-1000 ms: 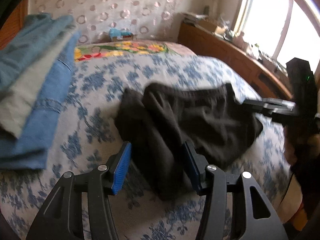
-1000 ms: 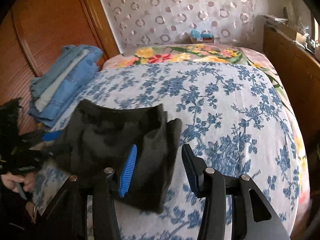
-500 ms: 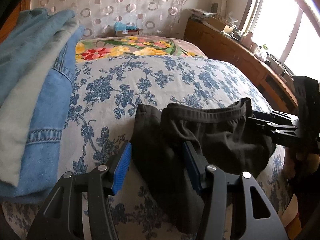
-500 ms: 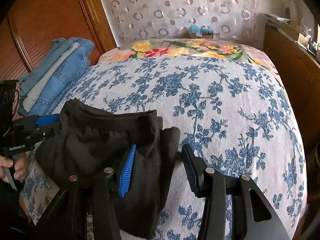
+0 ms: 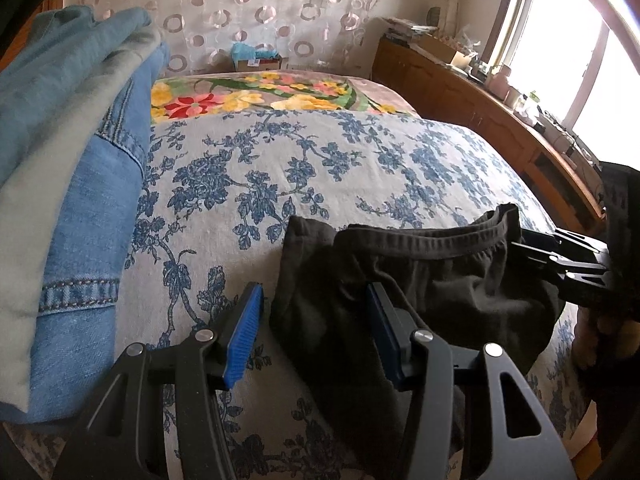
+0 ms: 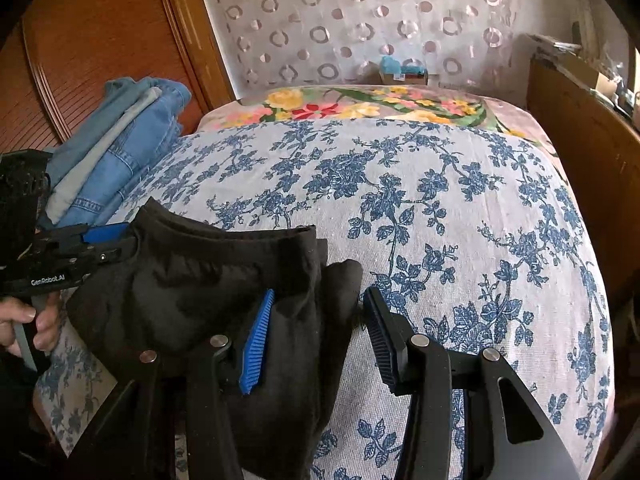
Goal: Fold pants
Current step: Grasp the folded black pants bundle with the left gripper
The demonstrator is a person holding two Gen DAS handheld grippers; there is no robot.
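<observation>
Two ways to go wrong from here. With left gripper (image 5: 314, 334) and right gripper (image 6: 316, 340) each spread apart, clamped on nothing, above black pants (image 5: 440, 280) bunched at the near edge of the bed (image 5: 280, 160), could pinch several stacked layers together and drag the heap crooked instead of spreading it flat. Could also nudge loose fabric over that near edge, or catch the bedspread (image 6: 440, 220) along with it.

Daylight pours through the window (image 5: 576, 52), blown out to white glare. Both views are sharp, bowed by the fisheye, with dark corners; the wardrobe (image 6: 92, 40) stays dimmer.
</observation>
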